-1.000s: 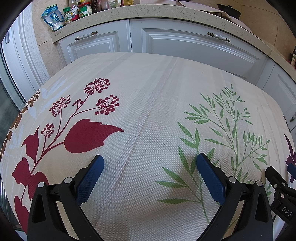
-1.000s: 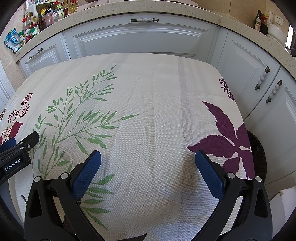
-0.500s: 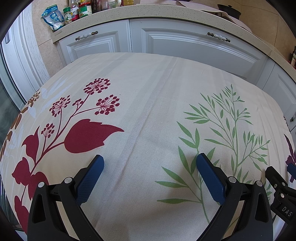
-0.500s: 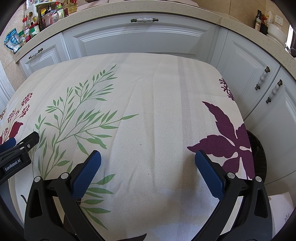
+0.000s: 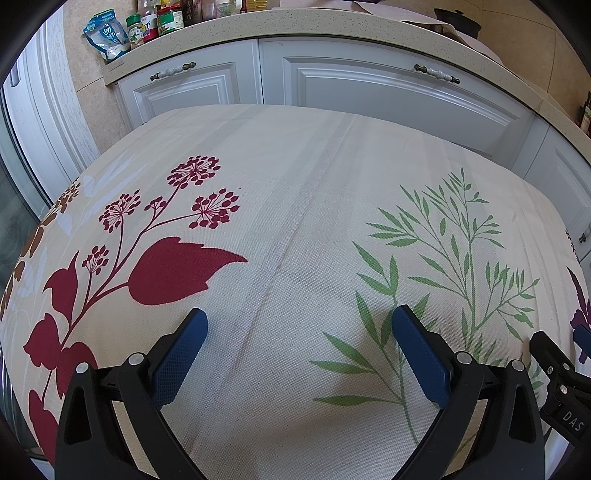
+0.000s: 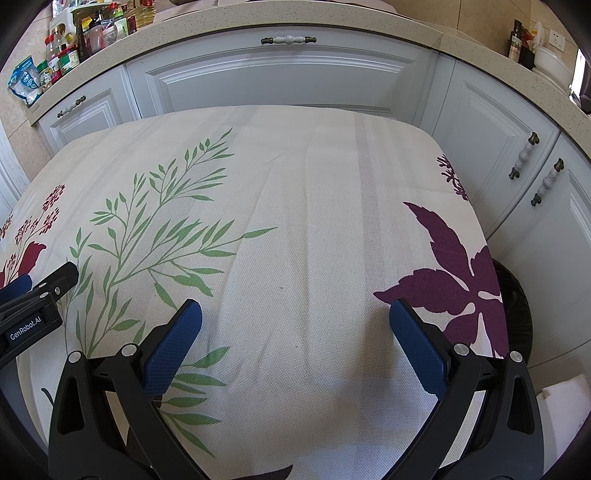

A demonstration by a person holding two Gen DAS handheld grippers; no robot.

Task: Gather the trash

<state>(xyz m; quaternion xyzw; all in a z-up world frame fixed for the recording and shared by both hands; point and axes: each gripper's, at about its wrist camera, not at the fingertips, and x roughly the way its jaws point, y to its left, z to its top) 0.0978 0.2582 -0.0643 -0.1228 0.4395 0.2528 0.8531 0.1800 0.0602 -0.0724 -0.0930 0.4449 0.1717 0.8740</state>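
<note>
Trash absent from cream leaf-printed cloth surface [image 5: 295, 206]. Left claw [image 5: 299, 325] and right claw [image 6: 295, 314] spread wide, empty. Risk: reaching blind, snagging cloth; black bin [image 6: 513, 310] beside surface edge.

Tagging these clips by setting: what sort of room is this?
Most likely a home kitchen: white cabinet doors under a speckled stone countertop, jars and bottles crowded on it, and a table with a floral tablecloth pushed against the cabinets.
</note>
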